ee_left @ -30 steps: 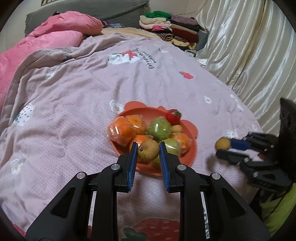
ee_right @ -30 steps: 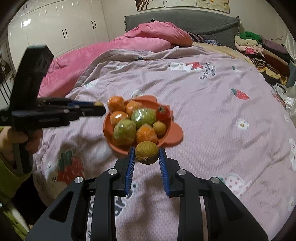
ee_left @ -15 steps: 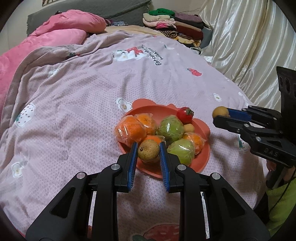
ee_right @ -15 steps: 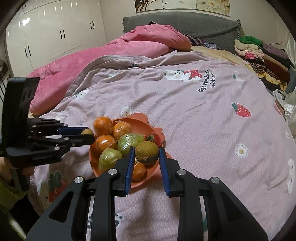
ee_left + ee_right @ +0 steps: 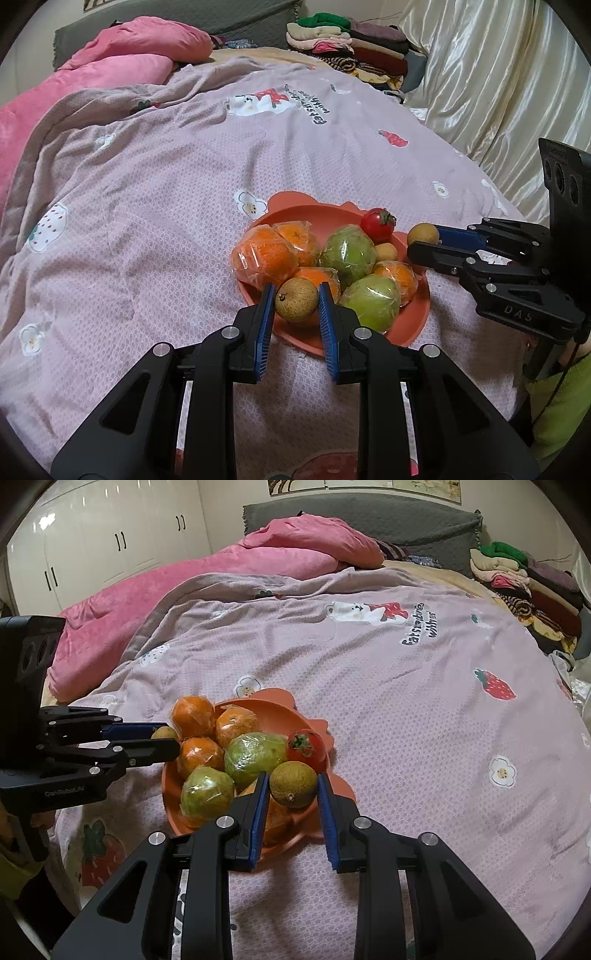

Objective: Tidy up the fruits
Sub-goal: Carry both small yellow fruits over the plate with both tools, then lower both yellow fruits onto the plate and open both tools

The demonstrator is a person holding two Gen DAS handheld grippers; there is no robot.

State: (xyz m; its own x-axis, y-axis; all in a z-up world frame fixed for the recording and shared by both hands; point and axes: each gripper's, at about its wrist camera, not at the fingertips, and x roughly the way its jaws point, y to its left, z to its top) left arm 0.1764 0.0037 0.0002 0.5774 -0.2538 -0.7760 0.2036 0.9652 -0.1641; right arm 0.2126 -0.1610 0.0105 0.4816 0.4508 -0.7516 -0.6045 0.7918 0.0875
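An orange plate (image 5: 410, 325) on the bed holds wrapped oranges (image 5: 264, 256), wrapped green fruits (image 5: 347, 253), a red tomato (image 5: 376, 224) and a small brown fruit (image 5: 386, 252). My left gripper (image 5: 296, 301) is shut on a small brown round fruit (image 5: 295, 299) over the plate's near rim. My right gripper (image 5: 291, 784) is shut on a similar brown fruit (image 5: 293, 783) above the plate's (image 5: 280, 716) right side. The right gripper also shows in the left wrist view (image 5: 421, 240), and the left gripper shows in the right wrist view (image 5: 166, 738).
The plate sits on a lilac printed blanket (image 5: 184, 177). A pink duvet (image 5: 122, 74) lies at the far left, folded clothes (image 5: 347, 40) at the far end, and a cream curtain (image 5: 498, 81) on the right. White wardrobes (image 5: 92, 550) stand beyond the bed.
Both grippers have moved in toward the plate with their fruits. The right gripper came from beside the plate to above its right side.
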